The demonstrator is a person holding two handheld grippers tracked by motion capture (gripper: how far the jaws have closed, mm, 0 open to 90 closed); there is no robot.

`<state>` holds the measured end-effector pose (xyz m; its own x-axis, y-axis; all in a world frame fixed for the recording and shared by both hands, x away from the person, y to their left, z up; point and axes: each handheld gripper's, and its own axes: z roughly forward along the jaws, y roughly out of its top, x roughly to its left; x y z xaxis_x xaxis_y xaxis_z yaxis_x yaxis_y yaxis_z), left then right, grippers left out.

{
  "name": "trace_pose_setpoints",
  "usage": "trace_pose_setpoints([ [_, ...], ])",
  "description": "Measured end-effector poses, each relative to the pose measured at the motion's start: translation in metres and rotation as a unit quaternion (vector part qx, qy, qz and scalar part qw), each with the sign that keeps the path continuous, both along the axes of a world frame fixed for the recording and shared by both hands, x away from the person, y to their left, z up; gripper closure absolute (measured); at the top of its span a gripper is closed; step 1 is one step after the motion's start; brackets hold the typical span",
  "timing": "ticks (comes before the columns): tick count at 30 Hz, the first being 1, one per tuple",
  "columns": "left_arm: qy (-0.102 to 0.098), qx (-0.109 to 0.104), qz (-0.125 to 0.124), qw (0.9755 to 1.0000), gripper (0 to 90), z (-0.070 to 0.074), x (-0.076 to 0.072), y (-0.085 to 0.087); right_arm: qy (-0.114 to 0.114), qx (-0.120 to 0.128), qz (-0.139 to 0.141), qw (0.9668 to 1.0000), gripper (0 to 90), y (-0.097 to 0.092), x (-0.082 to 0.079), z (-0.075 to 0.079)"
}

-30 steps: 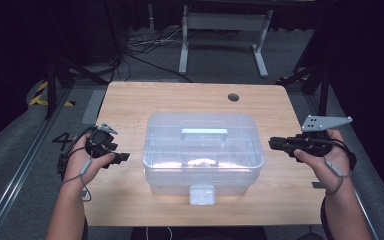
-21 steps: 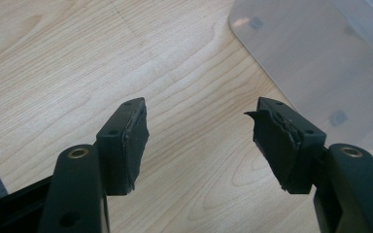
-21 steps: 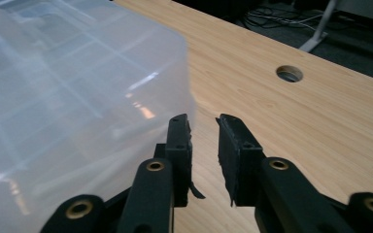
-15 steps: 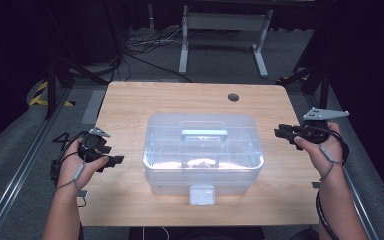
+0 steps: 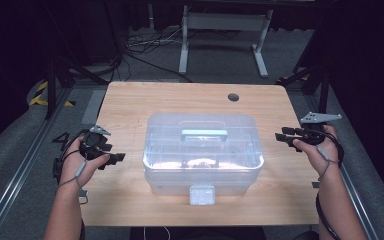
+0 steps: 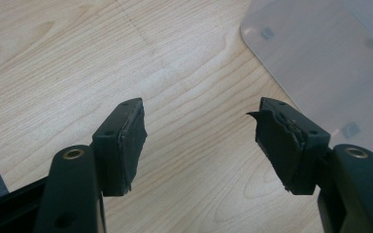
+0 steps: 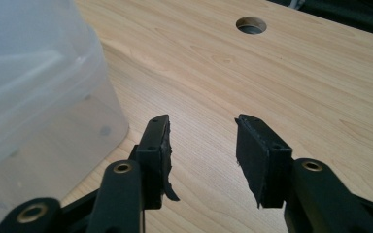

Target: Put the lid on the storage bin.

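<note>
High view, right hand-held gripper (image 5: 283, 135) lower, jaws opening

A box (image 5: 202, 152) is set at the middle of the table (image 5: 130, 105). A hole (image 5: 233, 97) is found behind it, toward the far right. One gripper (image 5: 116, 158) is held left of the box, the other gripper (image 5: 281, 134) right of it.

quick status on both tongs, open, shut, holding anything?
Left tongs: open, empty, over bare table beside the clear box.
Right tongs: open, empty, jaws just been opening, on the box's other side.
</note>
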<state>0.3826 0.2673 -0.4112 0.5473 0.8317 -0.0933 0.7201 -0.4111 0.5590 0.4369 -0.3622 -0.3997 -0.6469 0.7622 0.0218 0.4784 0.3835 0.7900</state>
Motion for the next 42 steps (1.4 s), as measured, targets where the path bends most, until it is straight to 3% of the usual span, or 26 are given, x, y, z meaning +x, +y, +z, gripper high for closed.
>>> trace_pose_setpoints([
  [6, -0.01, 0.001, -0.005, 0.9999, 35.3, -0.002, 0.003, -0.001, 0.0, -0.022, 0.018, 0.9996, 49.8, -0.002, 0.007, -0.016],
  [11, -0.013, 0.001, -0.013, 0.9998, 35.3, -0.006, 0.008, -0.002, 0.012, -0.038, 0.001, 0.9992, 47.3, -0.002, 0.011, -0.031],
  [15, -0.005, 0.001, -0.016, 0.9999, 35.3, -0.011, 0.012, -0.002, 0.023, -0.037, -0.001, 0.999, 46.6, -0.002, 0.013, -0.042],
  [29, 0.009, 0.001, -0.027, 0.9996, 35.2, -0.026, 0.02, -0.001, 0.017, -0.03, 0.014, 0.9993, 45.2, -0.005, 0.016, -0.07],
  [42, 0.015, 0.002, -0.029, 0.9995, 34.7, -0.033, 0.022, -0.002, 0.012, -0.021, 0.01, 0.9997, 35.4, 0.004, 0.014, -0.086],
])
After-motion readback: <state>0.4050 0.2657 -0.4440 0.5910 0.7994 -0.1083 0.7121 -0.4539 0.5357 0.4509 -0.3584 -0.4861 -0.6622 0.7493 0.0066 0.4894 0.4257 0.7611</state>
